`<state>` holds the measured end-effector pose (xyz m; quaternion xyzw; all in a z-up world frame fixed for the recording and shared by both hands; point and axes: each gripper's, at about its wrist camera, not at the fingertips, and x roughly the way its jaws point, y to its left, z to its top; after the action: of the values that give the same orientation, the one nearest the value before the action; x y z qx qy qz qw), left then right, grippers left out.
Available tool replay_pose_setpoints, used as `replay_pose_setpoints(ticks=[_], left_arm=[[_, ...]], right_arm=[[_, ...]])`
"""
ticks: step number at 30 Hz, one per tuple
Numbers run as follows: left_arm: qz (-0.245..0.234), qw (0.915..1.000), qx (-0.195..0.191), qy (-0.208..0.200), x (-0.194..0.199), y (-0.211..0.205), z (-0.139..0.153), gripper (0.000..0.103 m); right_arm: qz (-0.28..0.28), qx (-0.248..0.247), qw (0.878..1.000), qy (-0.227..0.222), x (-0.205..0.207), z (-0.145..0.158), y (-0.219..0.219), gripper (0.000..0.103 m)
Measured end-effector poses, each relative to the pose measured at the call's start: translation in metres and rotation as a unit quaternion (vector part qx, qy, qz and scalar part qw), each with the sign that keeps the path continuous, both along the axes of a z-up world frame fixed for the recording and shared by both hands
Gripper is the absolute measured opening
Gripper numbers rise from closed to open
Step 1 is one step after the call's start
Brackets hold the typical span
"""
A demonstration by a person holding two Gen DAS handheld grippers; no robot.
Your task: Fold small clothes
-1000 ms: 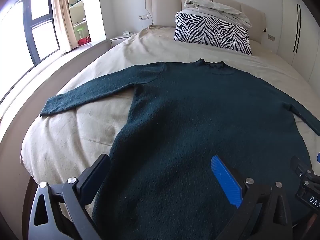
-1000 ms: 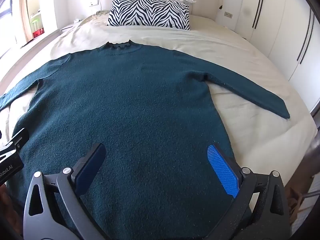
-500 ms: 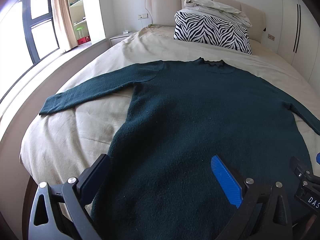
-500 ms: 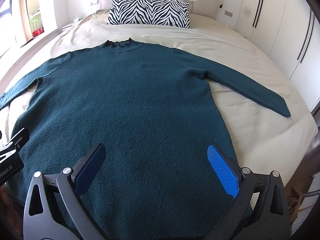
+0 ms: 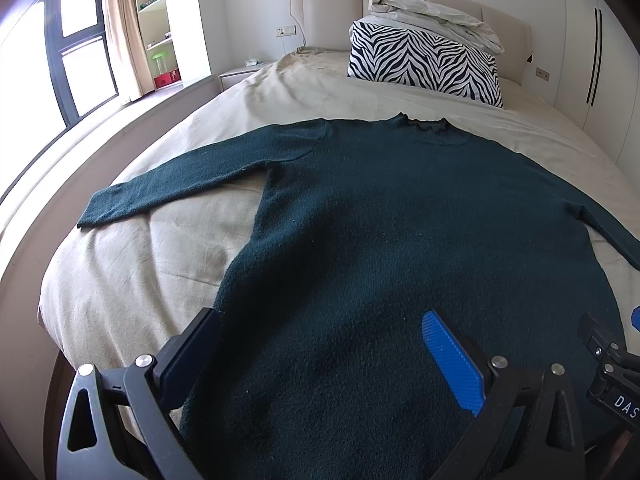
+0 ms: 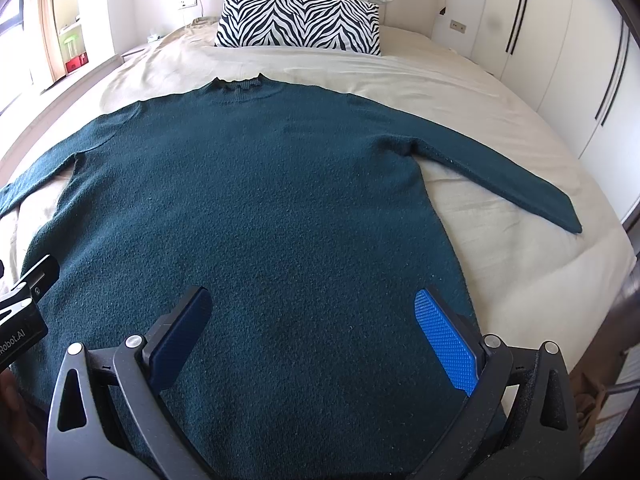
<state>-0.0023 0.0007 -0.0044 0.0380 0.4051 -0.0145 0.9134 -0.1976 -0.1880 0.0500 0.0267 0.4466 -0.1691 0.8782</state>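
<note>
A dark teal sweater (image 6: 256,208) lies flat on the beige bed (image 5: 132,264) — sleeves spread; a zebra pillow (image 6: 298,20) sits beyond. Left gripper (image 5: 320,354) and right gripper (image 6: 312,334) hover over its hem, jaws apart.

Fuzzy matt knit sweater (image 6: 280,208), creased cotton bedsheet (image 5: 132,272), ribbed blue rubber claw pads (image 6: 444,336)

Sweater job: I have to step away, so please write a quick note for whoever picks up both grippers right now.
Left gripper: open, holding nothing, above the sweater's lower left part.
Right gripper: open, holding nothing, above the lower right part.
Sweater: dark teal, flat on the bed, collar toward the zebra pillow, left sleeve and right sleeve spread outward.
Done: laid out flat.
Left: every fold; probably start with the sleeves.
</note>
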Motion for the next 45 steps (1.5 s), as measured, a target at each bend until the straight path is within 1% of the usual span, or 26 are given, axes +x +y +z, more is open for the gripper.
replay_pose_setpoints(ticks=[13,45], left_arm=[[0.001,1.0000,-0.001,0.003,-0.002,-0.001,-0.011,0.103],[0.001,1.0000,-0.004,0.006,0.000,0.000,-0.009,0.103]], right_arm=[[-0.001,0.002,1.000,0.002,0.000,-0.003,0.000,0.103],[-0.001,0.005,1.000,0.011,0.004,-0.007,0.001,0.103]])
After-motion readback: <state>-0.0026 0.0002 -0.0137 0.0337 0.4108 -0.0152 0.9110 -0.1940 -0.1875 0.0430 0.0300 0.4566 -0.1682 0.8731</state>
